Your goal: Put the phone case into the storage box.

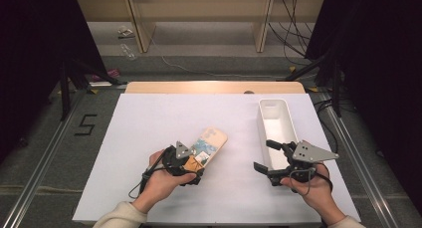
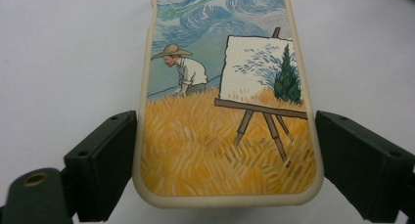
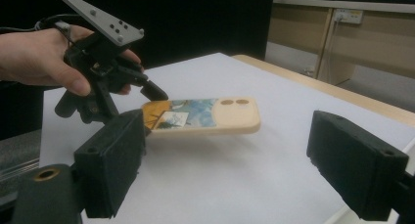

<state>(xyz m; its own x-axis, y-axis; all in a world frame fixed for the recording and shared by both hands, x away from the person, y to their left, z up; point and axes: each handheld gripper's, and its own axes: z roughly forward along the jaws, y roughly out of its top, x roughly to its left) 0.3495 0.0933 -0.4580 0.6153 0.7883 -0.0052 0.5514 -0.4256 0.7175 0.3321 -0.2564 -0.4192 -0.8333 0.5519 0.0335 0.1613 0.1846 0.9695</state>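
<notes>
A phone case (image 1: 209, 141) printed with a painter in a wheat field lies slanted at the middle of the white table. Its cream rim and picture (image 2: 225, 111) run away from the camera in the left gripper view. My left gripper (image 1: 191, 163) is shut on the case's near end, one black jaw against each long side. From the right gripper view the phone case (image 3: 215, 114) hangs level, a little above the sheet, with a shadow under it. The left gripper (image 3: 147, 104) holds its end there. My right gripper (image 1: 263, 155) stands open and bare by the near end of a white bin (image 1: 272, 102).
The long white bin stands at the right of the table, running front to back. A white sheet (image 1: 149, 123) covers the tabletop, with a wooden edge (image 1: 214, 87) along the far side. Beyond it are floor, cables and wooden shelf legs.
</notes>
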